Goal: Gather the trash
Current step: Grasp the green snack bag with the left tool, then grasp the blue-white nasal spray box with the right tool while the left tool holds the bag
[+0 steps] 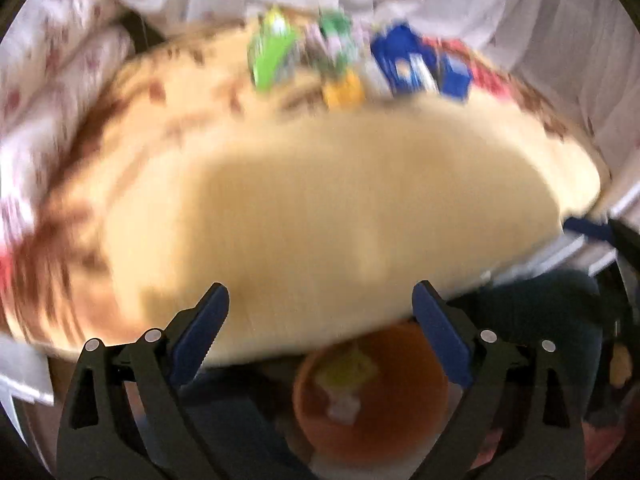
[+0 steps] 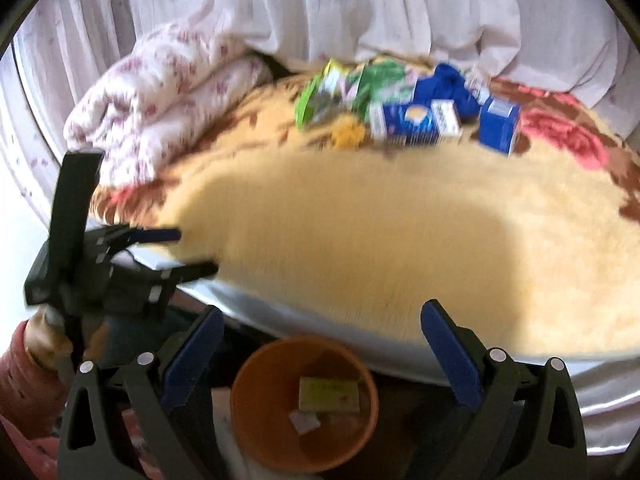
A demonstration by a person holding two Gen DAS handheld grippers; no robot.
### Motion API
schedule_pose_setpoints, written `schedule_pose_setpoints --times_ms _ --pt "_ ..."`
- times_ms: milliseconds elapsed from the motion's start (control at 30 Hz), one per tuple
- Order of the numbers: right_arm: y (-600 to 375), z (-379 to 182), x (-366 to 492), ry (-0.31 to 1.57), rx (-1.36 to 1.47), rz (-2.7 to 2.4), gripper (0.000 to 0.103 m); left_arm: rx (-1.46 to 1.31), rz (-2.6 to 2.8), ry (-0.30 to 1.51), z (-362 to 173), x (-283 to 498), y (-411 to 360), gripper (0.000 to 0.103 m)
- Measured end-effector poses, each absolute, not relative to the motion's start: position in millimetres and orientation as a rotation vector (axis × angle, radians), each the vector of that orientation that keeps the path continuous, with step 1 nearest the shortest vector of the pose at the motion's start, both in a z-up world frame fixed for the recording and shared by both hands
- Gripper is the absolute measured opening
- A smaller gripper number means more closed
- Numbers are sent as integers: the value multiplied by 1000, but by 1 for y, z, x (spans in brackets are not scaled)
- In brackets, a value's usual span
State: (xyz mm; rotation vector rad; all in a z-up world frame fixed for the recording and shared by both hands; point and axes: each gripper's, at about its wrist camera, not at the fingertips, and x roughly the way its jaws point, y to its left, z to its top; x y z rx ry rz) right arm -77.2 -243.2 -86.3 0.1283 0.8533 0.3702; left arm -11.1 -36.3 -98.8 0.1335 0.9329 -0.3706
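Note:
On the far side of the yellow blanket [image 2: 360,224] lies a pile of trash: green packets [image 2: 332,92], blue cartons [image 2: 404,124] and a small yellow piece [image 2: 348,134]. The blurred left wrist view shows the same green packet [image 1: 272,52] and blue cartons [image 1: 416,64]. An orange bin [image 2: 260,420] stands on the floor below the bed edge and holds a yellow-green card [image 2: 328,394] and a white scrap. My right gripper [image 2: 322,310] hangs open and empty above the bin. My left gripper [image 1: 320,292], also in the right wrist view [image 2: 188,252], is open and empty over the bin [image 1: 420,400].
A folded floral quilt [image 2: 160,100] lies at the bed's far left. White curtains [image 2: 360,0] hang behind the bed. A hand in a red sleeve [image 2: 24,360] holds the left gripper. The bed's pale edge [image 2: 320,320] runs just above the bin.

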Motion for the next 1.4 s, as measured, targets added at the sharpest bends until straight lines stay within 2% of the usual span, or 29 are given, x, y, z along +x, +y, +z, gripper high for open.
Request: schedule_pose_setpoints --times_ms 267,533,567,600,633,667,1000,1400 --pt "-249 -88 -58 838 166 352 97 69 -334 761 -66 106 -52 91" --pt "-266 -97 -43 852 193 310 97 34 -273 775 -82 198 -70 90" --pt "-268 -98 -41 852 196 307 97 10 -266 786 -85 207 -67 79" --pt "-270 -98 -40 853 199 304 97 -15 -260 797 -86 214 -63 62" --pt "-272 -99 -39 854 203 301 97 -34 -258 807 -87 217 -61 55" --pt "-274 -100 -38 856 206 298 97 -69 -254 817 -88 221 -55 41" --pt "-270 -98 -39 848 208 310 97 -137 -301 785 -72 189 -30 39" --pt "-267 -82 -23 805 204 277 97 -131 -306 702 -38 88 10 39"
